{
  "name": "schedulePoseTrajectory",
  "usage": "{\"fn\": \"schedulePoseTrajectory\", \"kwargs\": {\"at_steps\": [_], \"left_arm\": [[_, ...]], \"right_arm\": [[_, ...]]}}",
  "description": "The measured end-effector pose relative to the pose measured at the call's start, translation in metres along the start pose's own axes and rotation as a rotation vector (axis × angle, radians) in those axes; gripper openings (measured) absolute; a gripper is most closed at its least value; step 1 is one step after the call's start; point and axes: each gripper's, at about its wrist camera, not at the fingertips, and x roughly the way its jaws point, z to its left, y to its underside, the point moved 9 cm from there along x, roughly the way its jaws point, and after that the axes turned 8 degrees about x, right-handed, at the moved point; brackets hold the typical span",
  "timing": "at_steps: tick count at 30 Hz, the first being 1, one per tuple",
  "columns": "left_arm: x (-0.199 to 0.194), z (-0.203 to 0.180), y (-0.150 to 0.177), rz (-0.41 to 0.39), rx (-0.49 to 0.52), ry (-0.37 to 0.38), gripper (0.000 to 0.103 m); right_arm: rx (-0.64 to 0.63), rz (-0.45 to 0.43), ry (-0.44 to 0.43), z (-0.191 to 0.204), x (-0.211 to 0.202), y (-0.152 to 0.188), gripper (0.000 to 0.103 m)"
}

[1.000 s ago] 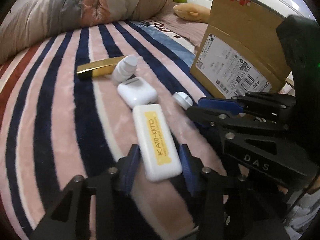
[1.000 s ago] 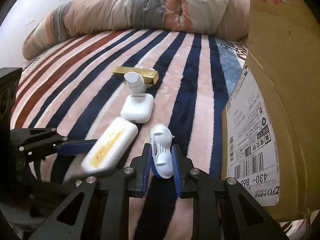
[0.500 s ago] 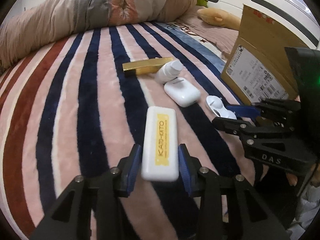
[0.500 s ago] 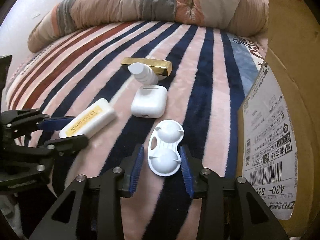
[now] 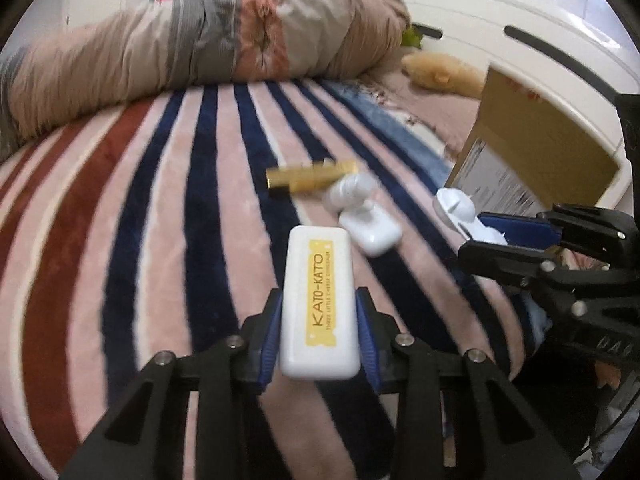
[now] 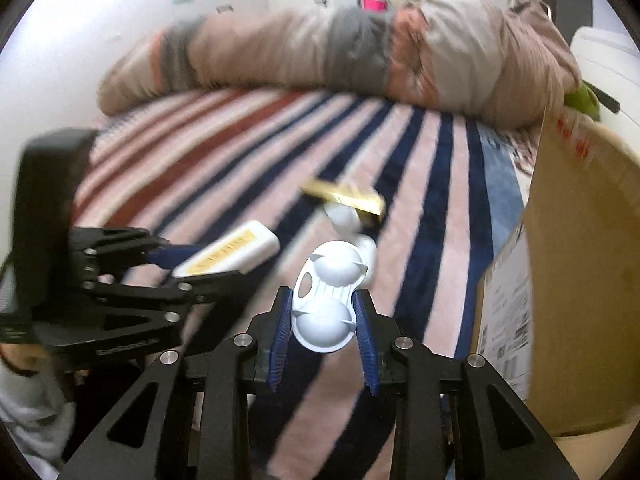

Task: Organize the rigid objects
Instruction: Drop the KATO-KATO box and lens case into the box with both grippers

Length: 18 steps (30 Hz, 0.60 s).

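Observation:
My left gripper (image 5: 318, 312) is shut on a white box with a yellow KATO-KATO label (image 5: 318, 300) and holds it above the striped blanket. It also shows in the right wrist view (image 6: 230, 254). My right gripper (image 6: 323, 316) is shut on a white two-cup lens case (image 6: 326, 296), also lifted; it shows in the left wrist view (image 5: 460, 210). A gold bar (image 5: 310, 174), a small white bottle (image 5: 348, 192) and a white earbud case (image 5: 370, 228) lie together on the blanket.
A cardboard box (image 6: 576, 276) with shipping labels stands at the right; it also shows in the left wrist view (image 5: 528, 160). A rolled quilt (image 5: 200, 44) lies across the far side of the bed. A white headboard (image 5: 500, 40) is at the far right.
Both grippers have lifted their objects off the blanket and drawn back toward me. The gold bar, bottle and earbud case have stayed in place.

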Motion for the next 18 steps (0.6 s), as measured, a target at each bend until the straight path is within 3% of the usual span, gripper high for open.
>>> {"fn": "schedulePoseTrajectory", "kwargs": {"at_steps": [8, 14, 18], "left_arm": [[-0.071, -0.032, -0.07, -0.135, 0.107, 0.003, 0.032], [-0.089, -0.094, -0.134, -0.215, 0.264, 0.059, 0.032], [-0.069, -0.148, -0.17, -0.196, 0.357, 0.157, 0.032]], "right_arm": [[0.0, -0.19, -0.059, -0.015, -0.084, -0.048, 0.026], [0.08, -0.282, 0.063, -0.087, -0.136, -0.056, 0.026], [0.117, -0.208, 0.179, -0.147, -0.135, -0.05, 0.026]]}}
